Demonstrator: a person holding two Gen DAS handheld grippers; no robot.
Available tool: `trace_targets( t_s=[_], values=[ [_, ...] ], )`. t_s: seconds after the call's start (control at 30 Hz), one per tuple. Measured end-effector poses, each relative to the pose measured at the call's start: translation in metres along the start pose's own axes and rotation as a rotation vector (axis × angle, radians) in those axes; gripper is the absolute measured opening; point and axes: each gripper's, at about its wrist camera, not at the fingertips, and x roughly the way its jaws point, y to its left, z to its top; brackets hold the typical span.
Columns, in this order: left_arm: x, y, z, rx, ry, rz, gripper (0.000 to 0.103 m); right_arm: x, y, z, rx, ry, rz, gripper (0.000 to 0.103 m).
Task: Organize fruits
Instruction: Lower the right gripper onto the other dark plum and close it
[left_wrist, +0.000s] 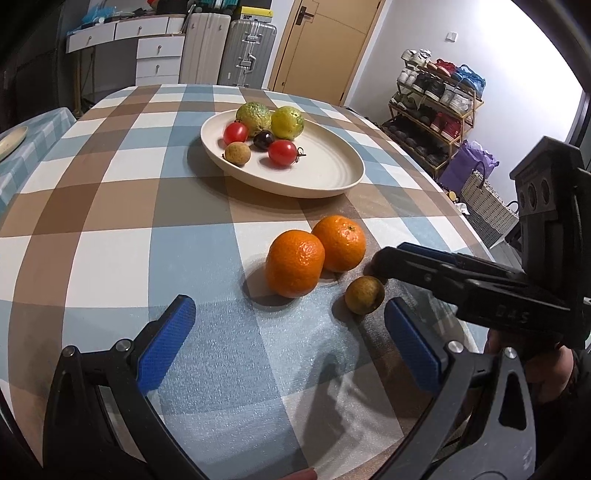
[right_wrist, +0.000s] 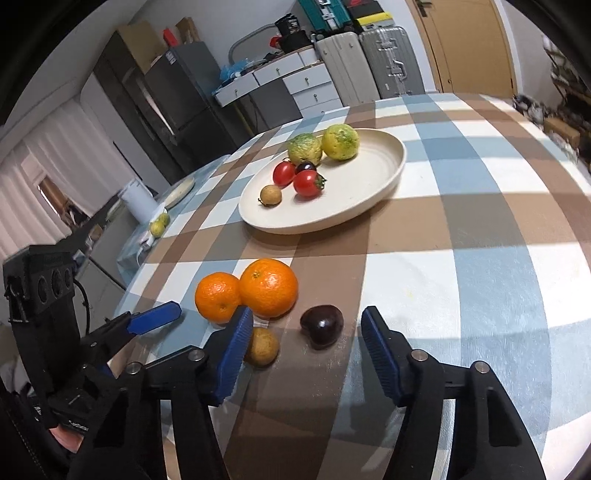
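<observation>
straddling a dark cherry (right_wrist: 322, 326) on the checked cloth (right_wrist: 461, 280), the right gripper (right_wrist: 306, 332) gapes without touching it; left gripper (left_wrist: 291, 328) wide, empty.

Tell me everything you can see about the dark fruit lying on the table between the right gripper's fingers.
The dark fruit is small, glossy and deep purple-black, roundish with a slight heart-like dent, smooth-skinned, with light glinting off it. It looks whole. It lies on a brown square of the checked tablecloth, between the open blue-padded fingers of the right gripper, with neither pad touching it. A small brown fruit sits apart to its left. In the left wrist view the right gripper hides it.
</observation>
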Motion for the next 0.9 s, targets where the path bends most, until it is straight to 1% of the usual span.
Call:
trace_targets(
  t_s=[0.03, 0.1, 0.13, 0.2, 0.27, 0.43, 0.53, 0.7, 0.8, 0.9],
  values=[
    [0.0, 0.0, 0.0, -0.001, -0.002, -0.001, 0.102, 0.002, 0.0, 0.001, -0.001, 0.007, -0.009, 0.05],
    [0.0, 0.001, 0.0, -0.002, -0.005, -0.001, 0.102, 0.006, -0.001, 0.002, 0.006, 0.018, -0.018, 0.048],
    [0.0, 0.001, 0.0, -0.002, -0.003, -0.001, 0.102, 0.007, -0.002, 0.002, 0.007, 0.023, -0.021, 0.044],
    [0.0, 0.001, -0.001, -0.003, -0.001, -0.001, 0.102, 0.009, -0.003, 0.001, 0.007, 0.028, -0.031, 0.041],
    [0.001, 0.002, -0.001, -0.008, 0.001, -0.005, 0.102, 0.01, -0.004, 0.0, 0.003, 0.032, -0.044, 0.028],
    [0.001, 0.001, -0.001, -0.004, -0.004, -0.003, 0.102, 0.007, -0.006, -0.001, 0.007, 0.022, -0.043, 0.026],
    [0.0, -0.002, -0.001, 0.006, -0.006, 0.001, 0.102, 0.0, -0.005, -0.001, 0.001, -0.009, -0.041, 0.026],
    [-0.002, -0.013, -0.001, 0.025, -0.002, -0.012, 0.102, -0.008, -0.009, -0.002, 0.016, -0.035, -0.025, 0.026],
    [-0.006, -0.021, -0.002, 0.042, -0.021, -0.017, 0.102, -0.014, -0.012, -0.003, 0.03, -0.05, -0.011, 0.026],
    [-0.008, -0.031, -0.002, 0.068, -0.03, -0.028, 0.102, -0.019, -0.016, -0.005, 0.043, -0.056, 0.026, 0.026]
  ],
)
